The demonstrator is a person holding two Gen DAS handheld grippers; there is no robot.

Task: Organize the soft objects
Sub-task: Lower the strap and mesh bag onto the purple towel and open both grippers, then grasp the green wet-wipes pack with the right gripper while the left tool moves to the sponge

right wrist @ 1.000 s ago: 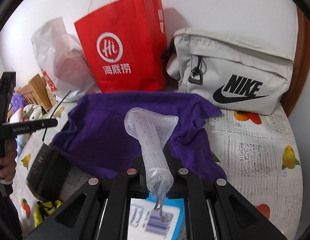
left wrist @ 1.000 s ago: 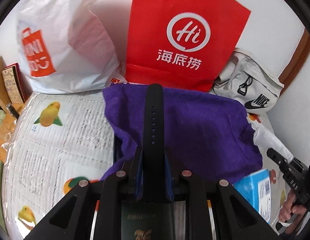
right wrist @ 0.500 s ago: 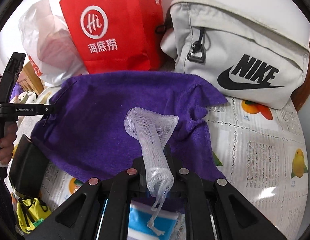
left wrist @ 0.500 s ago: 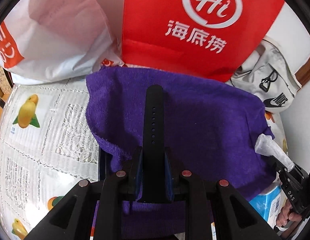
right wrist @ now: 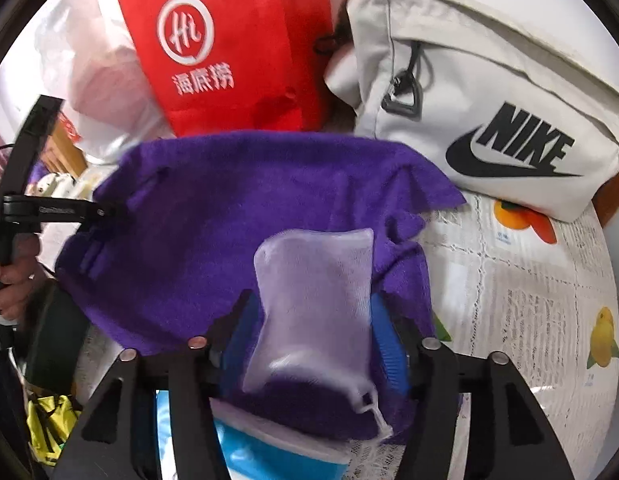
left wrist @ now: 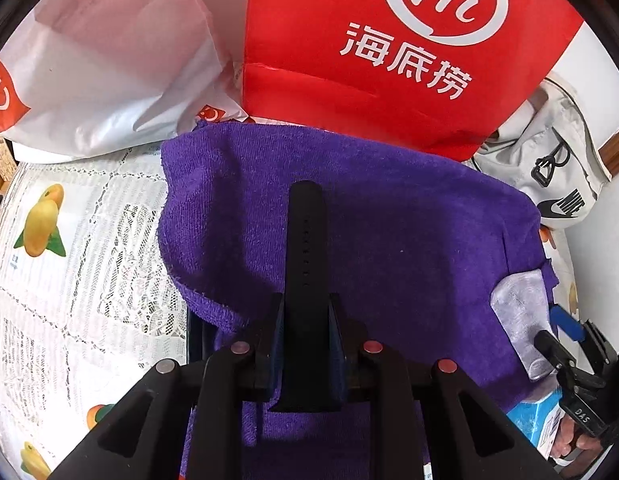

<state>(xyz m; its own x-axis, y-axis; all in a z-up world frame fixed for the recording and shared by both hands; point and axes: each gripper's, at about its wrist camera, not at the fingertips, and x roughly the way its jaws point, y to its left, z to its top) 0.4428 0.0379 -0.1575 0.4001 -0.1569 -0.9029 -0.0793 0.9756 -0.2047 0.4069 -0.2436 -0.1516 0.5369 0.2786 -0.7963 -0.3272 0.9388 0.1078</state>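
1. The left gripper (left wrist: 305,312) is clamped on a black strap (left wrist: 307,240), most likely a watch band. The strap sticks out forward over the purple towel (left wrist: 389,220) and holds its own shape.
2. The strap looks light, rubbery and springy: it bends but does not crumple. It may slide between the fingers. The grip sits near its wide end, which seems the safest place to hold it.
3. The right gripper (right wrist: 315,344) stands apart, its blue fingers (right wrist: 385,344) on either side of a white mesh bag (right wrist: 313,304). The bag lies flat on the near right part of the towel and does not look pinched.
4. The mesh bag seems almost weightless, limp and easy to snag. Its thin drawstring (right wrist: 373,408) trails off the near edge. I judge it is best pinched across the middle or at the gathered neck, not by the string.
5. The towel is thick, soft and floppy, and it is draped over the counter (right wrist: 521,304) and a blue box (right wrist: 269,456). Lifted by one edge it would sag, so two corners are the better hold.
6. Behind the towel stand a red paper bag (left wrist: 389,52), a white plastic bag (left wrist: 101,64) and a grey pouch (right wrist: 489,100).
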